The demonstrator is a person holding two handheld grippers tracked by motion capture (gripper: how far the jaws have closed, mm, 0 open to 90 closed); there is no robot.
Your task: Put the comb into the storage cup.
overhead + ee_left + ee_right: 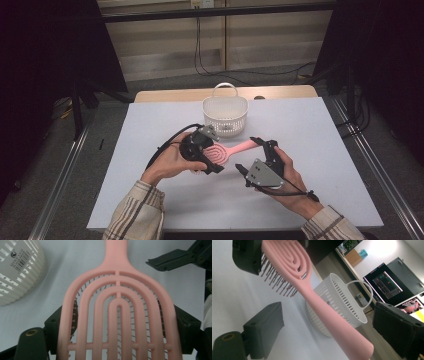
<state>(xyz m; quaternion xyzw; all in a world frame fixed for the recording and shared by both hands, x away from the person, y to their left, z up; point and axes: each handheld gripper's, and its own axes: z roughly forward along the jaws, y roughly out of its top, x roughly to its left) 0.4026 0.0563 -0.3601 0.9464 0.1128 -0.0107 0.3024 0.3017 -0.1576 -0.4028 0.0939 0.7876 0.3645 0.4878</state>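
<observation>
Hairbrush [226, 151], pink, is held off the white table [150, 130] just in front of the slatted basket [225, 116], its vented head clamped between the jaws of the left gripper [209, 154]. The right gripper [249, 154] stands with its jaws apart around the handle end, pads not touching. This looks like a handover; next the right jaws must close on the handle before the left lets go

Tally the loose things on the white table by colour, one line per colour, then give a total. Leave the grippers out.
Pink: 1, the hairbrush, its head held in the left gripper.
White: 1, the slotted basket with a handle.
Total: 2
</observation>
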